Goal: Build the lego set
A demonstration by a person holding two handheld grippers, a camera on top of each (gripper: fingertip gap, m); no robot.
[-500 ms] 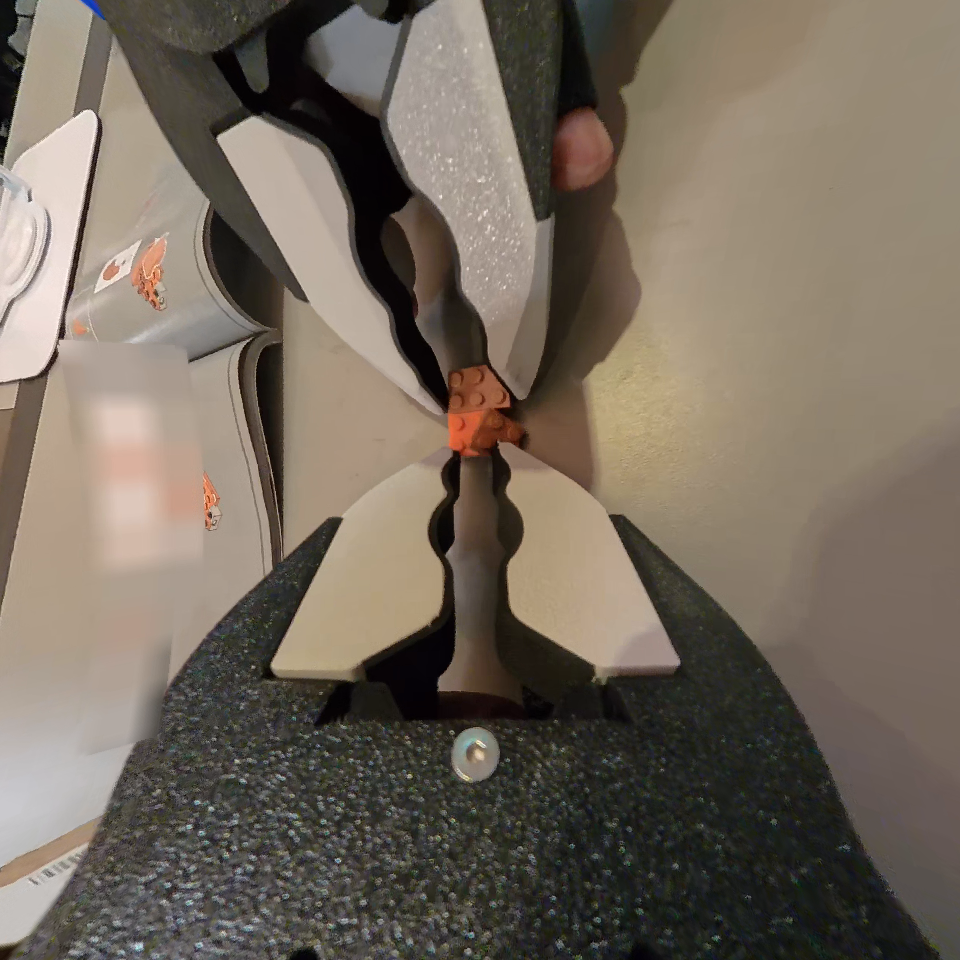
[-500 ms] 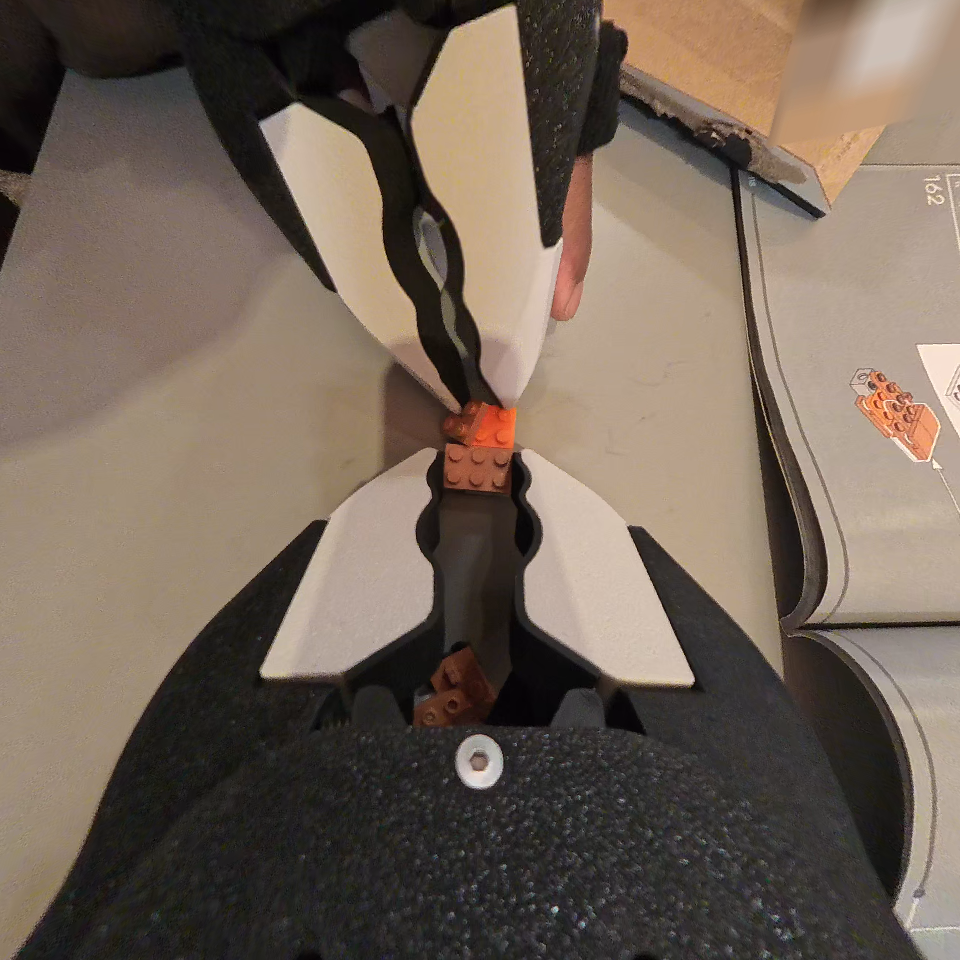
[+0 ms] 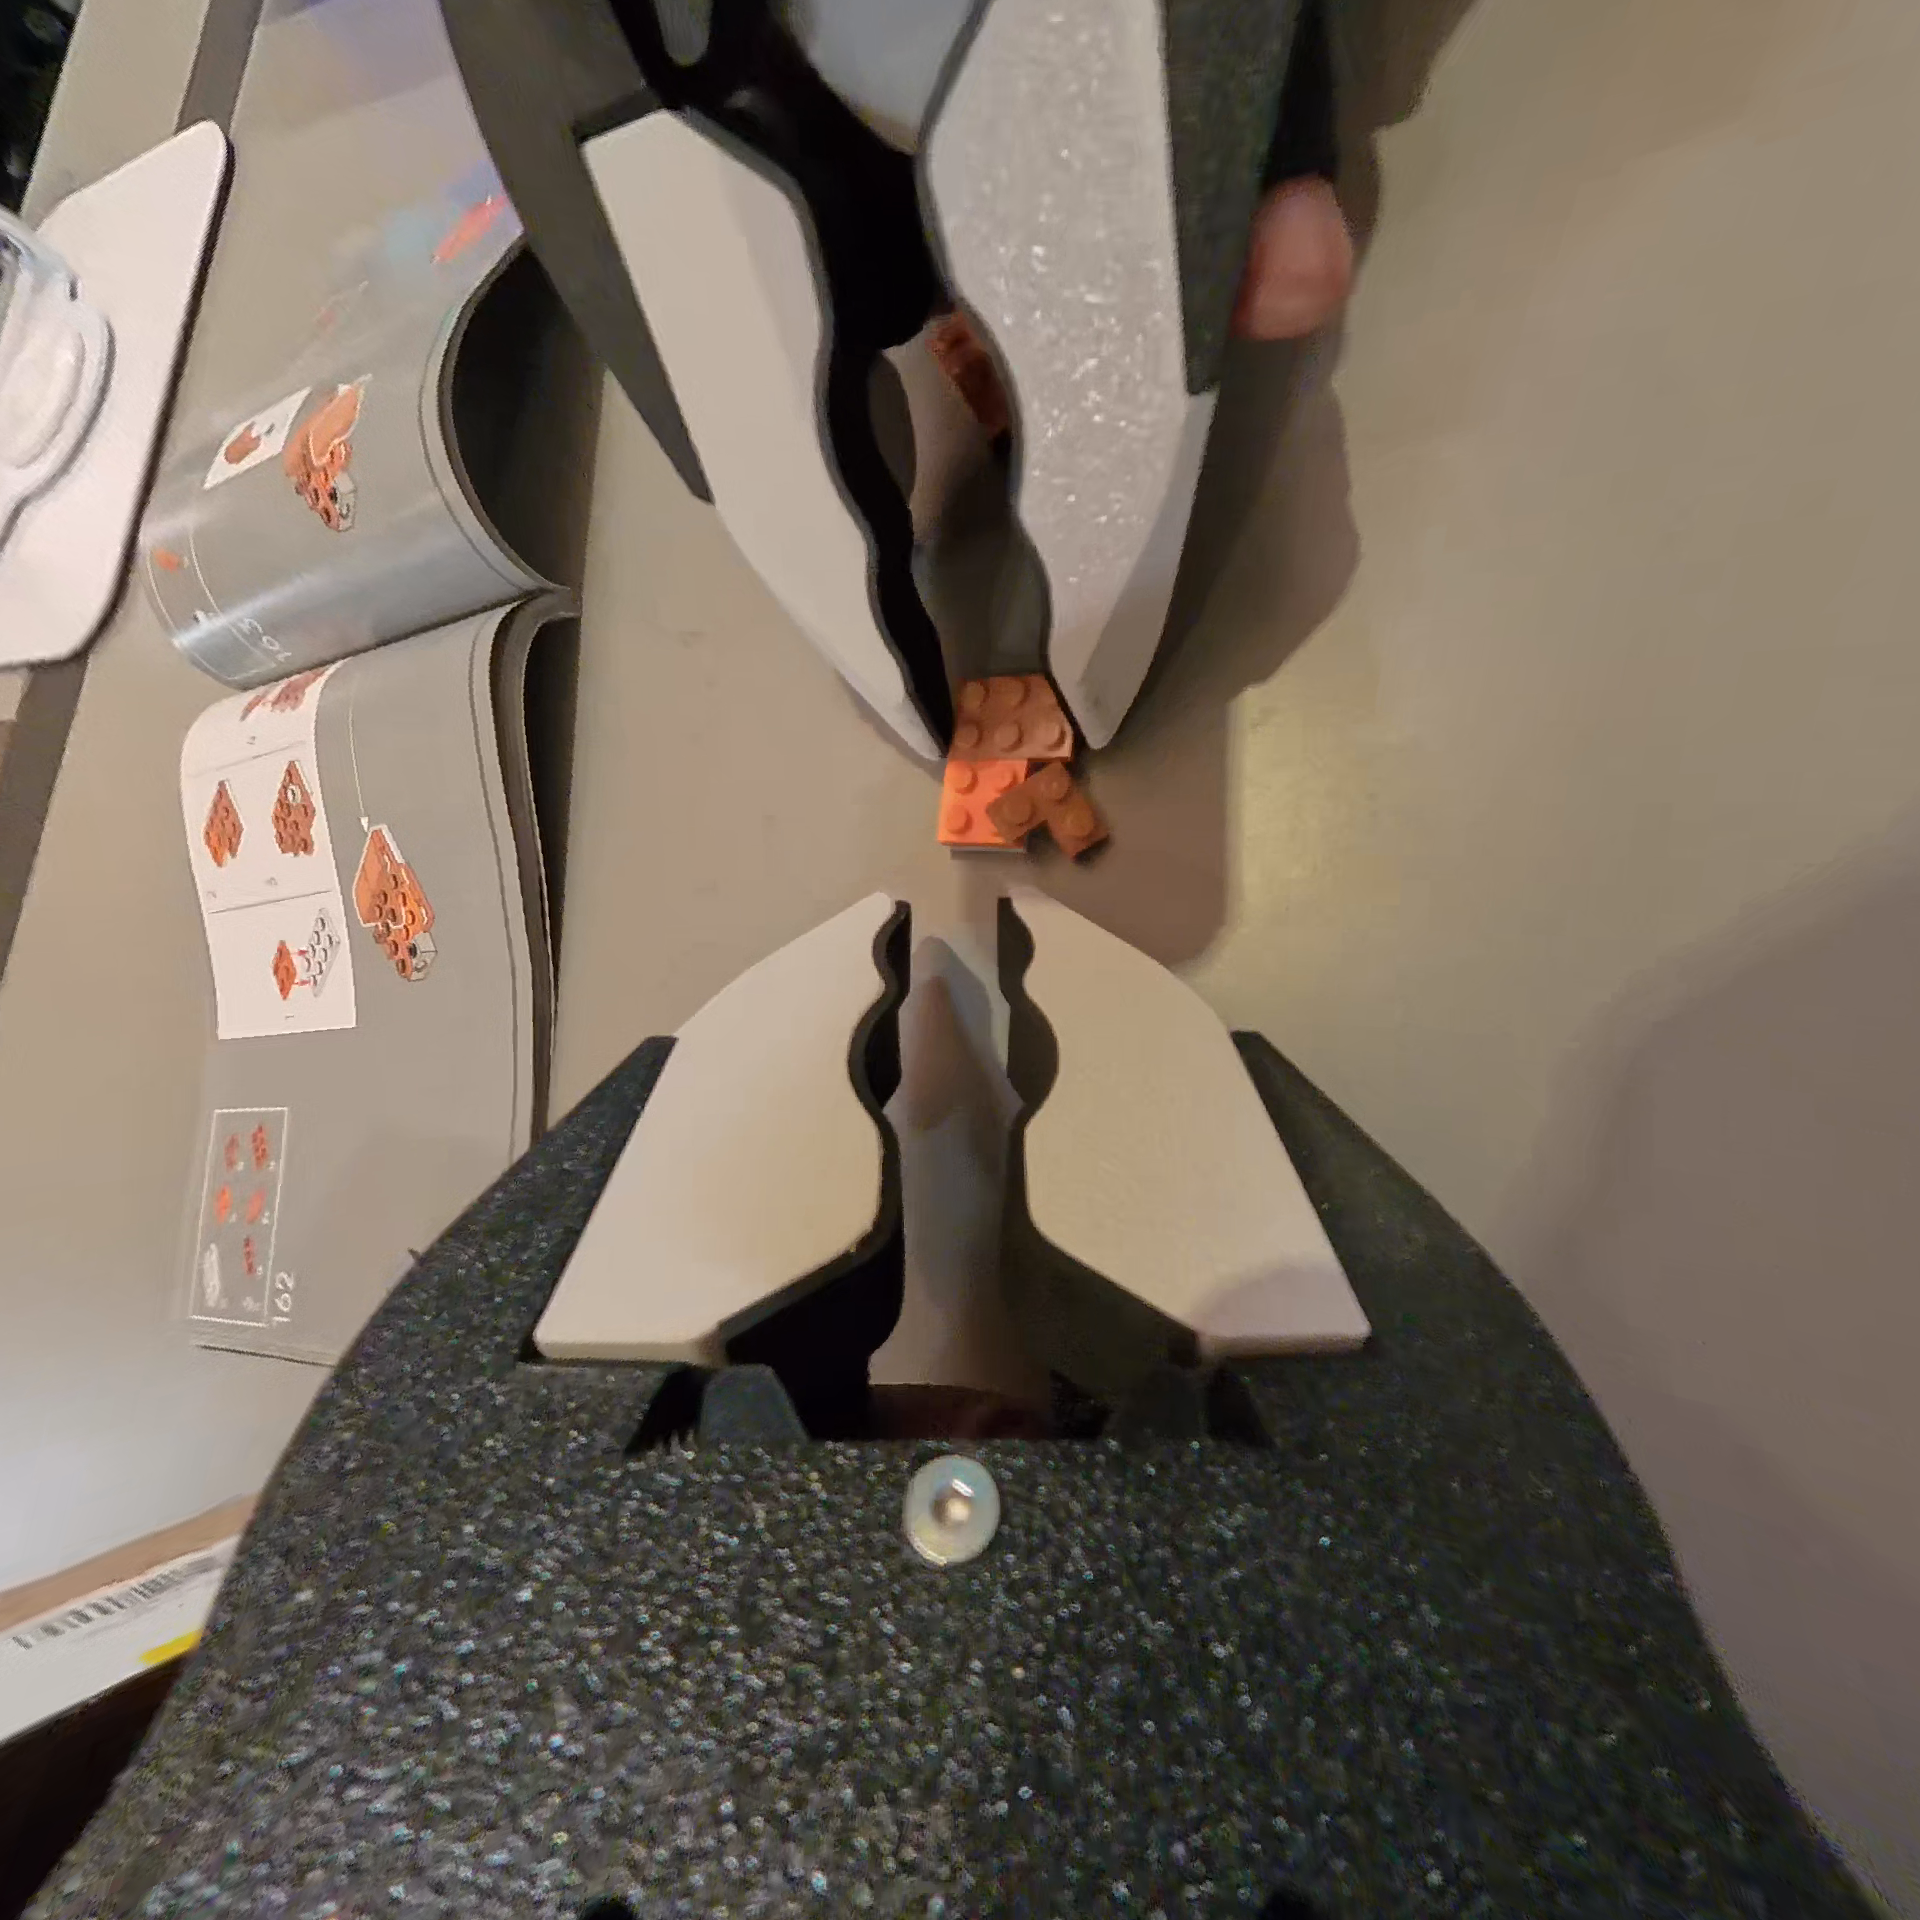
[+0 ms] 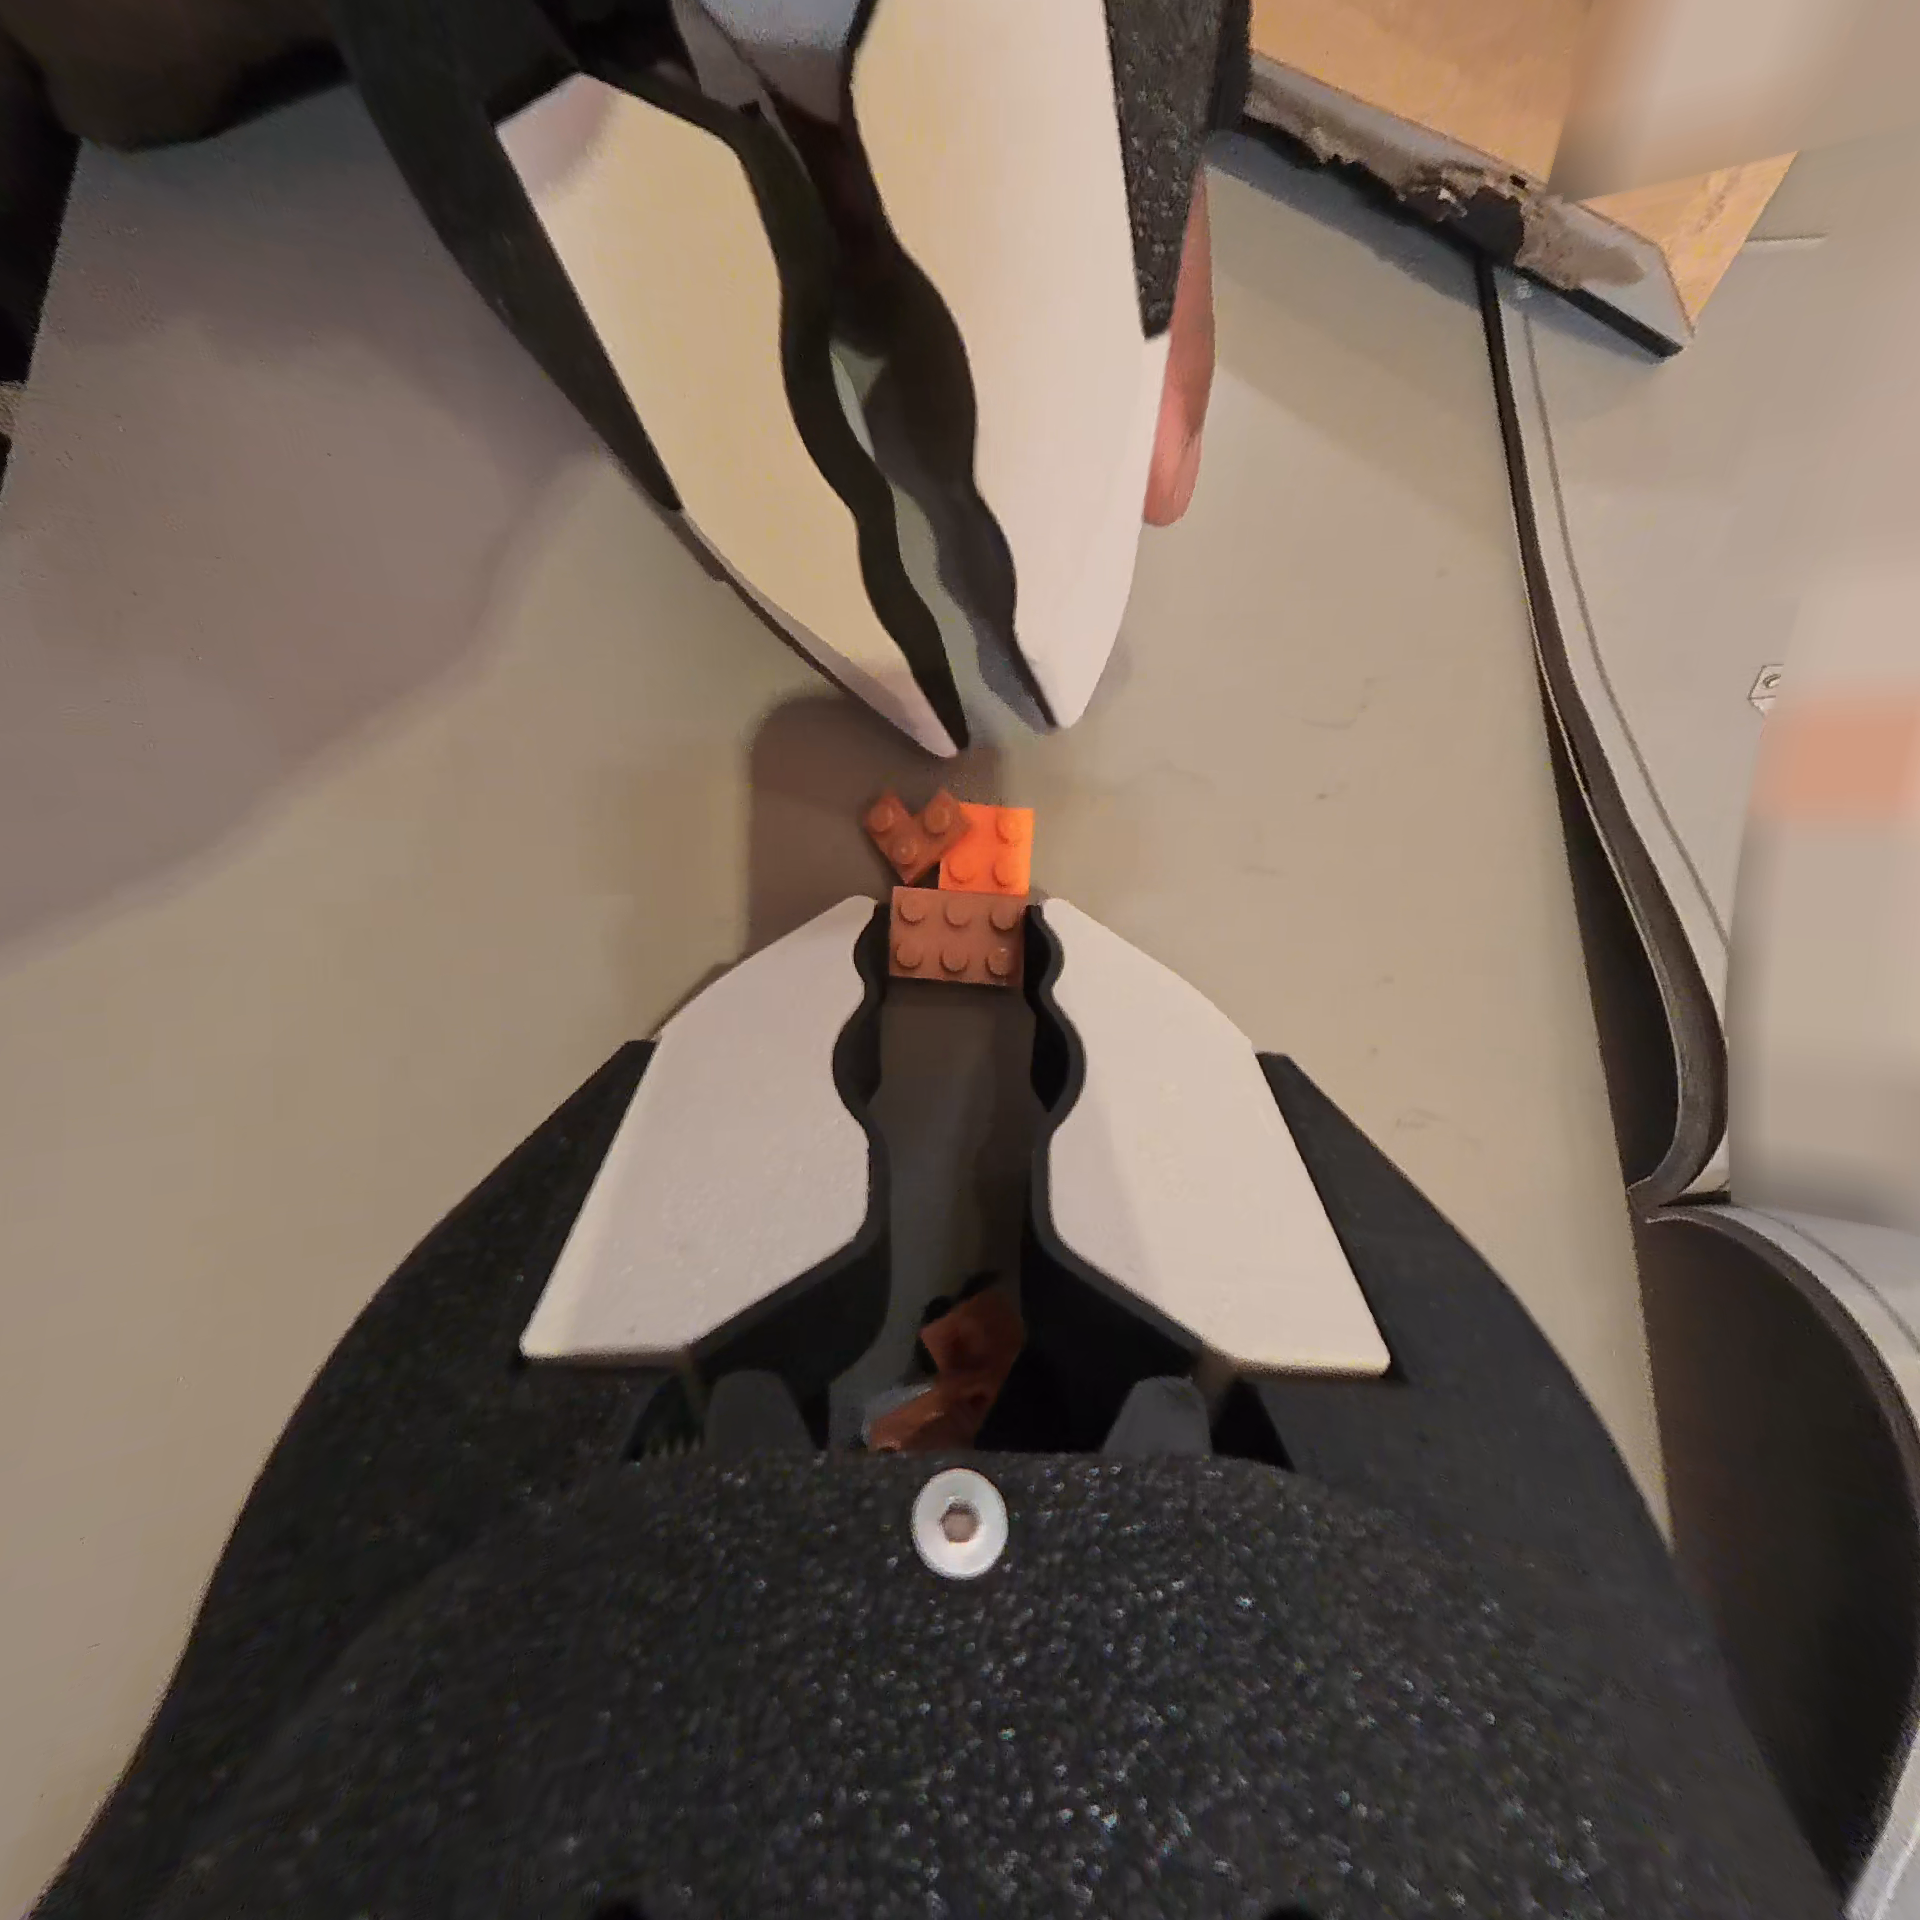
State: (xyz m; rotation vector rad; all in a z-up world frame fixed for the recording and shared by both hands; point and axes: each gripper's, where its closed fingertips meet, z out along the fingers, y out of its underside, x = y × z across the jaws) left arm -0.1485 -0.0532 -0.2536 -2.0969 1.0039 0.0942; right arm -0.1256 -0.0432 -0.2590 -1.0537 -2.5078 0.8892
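My right gripper [image 4: 958, 912] is shut on a brown two-by-three plate [image 4: 954, 935] by its sides. A bright orange plate [image 4: 989, 847] and a darker orange corner piece [image 4: 914, 831] stick out from its front edge, seemingly joined to it. In the left wrist view the right gripper [image 3: 1013, 732] comes in from the top with the brown plate [image 3: 1013, 712] and the orange pieces [image 3: 997, 810]. My left gripper [image 3: 948, 904] is slightly open and empty, just short of the orange pieces. It also shows in the right wrist view [image 4: 1003, 732].
An open instruction booklet [image 3: 395, 831] lies left of the work spot; its edge shows in the right wrist view [image 4: 1662, 935]. Loose brown pieces [image 4: 966, 1351] lie under the right gripper. A cardboard box [image 4: 1455, 104] stands behind. A white board with clear plastic [image 3: 104, 364] lies far left.
My left gripper has let go of the orange pieces, opened a little and drawn back. The orange pieces stay on the brown plate in the right gripper.
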